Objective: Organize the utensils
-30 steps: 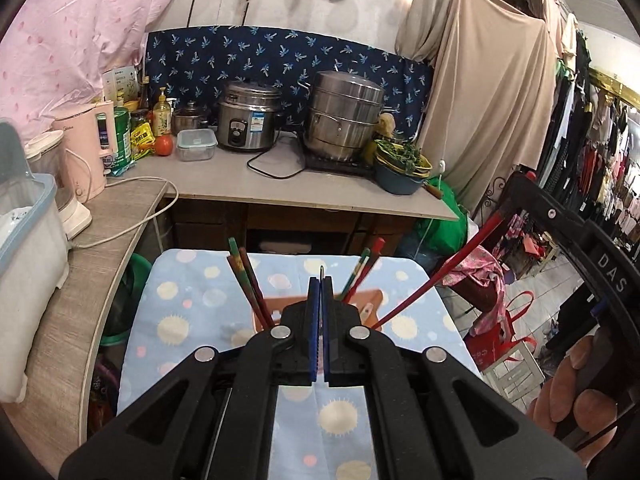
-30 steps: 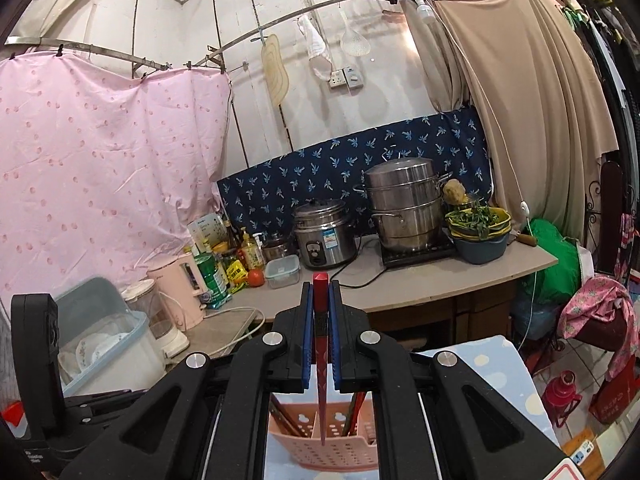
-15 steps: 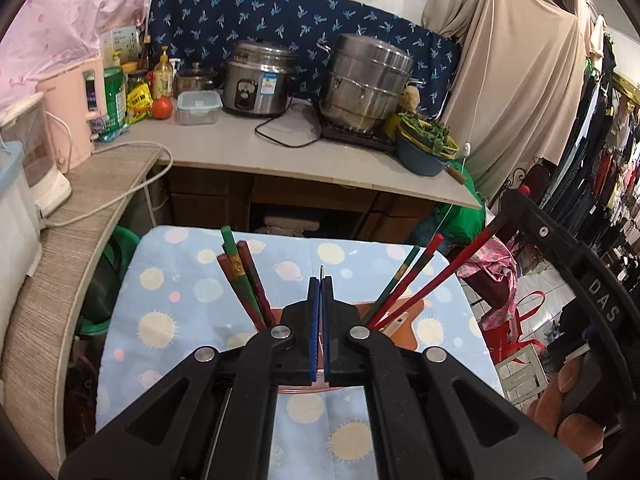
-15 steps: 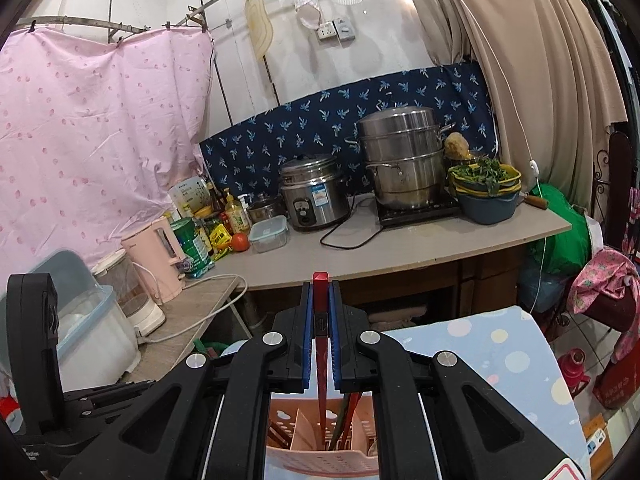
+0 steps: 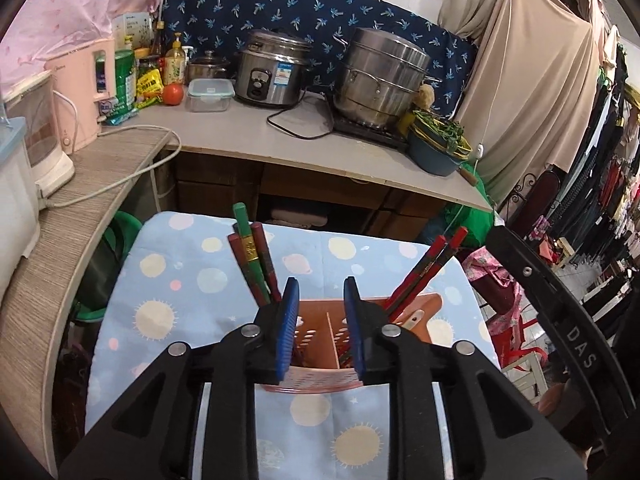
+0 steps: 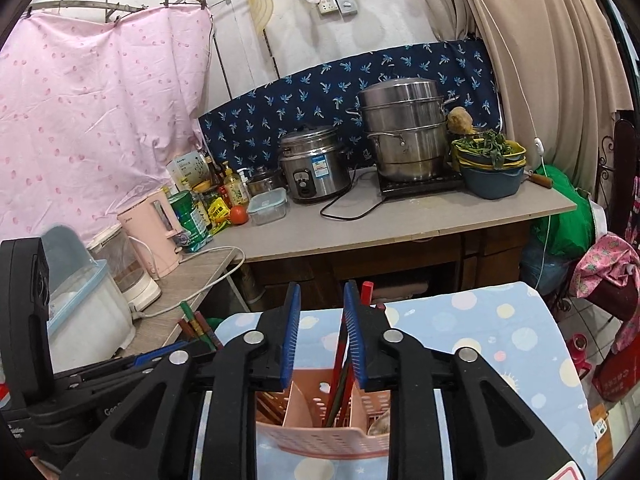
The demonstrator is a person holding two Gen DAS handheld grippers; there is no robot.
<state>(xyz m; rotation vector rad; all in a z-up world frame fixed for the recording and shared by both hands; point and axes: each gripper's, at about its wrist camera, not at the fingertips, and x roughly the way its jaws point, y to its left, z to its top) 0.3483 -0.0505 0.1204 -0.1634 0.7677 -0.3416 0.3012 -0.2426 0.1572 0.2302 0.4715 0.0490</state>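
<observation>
Both tongs opening, ribbed blue pads apart: left tongs [image 5: 321,322] empty, right tongs [image 6: 321,330] loosely flanking a red lacquered chopstick [image 6: 340,354] that stands in the perforated pink plastic caddy [image 6: 320,438] on the dotted cloth bench [image 5: 180,280].

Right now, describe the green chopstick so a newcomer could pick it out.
Find the blue cloth-covered table with the pink slotted utensil holder on it. In the holder's left compartment leans a bundle of chopsticks; the green chopstick reaches highest there, its neighbours being red-brown.
</observation>
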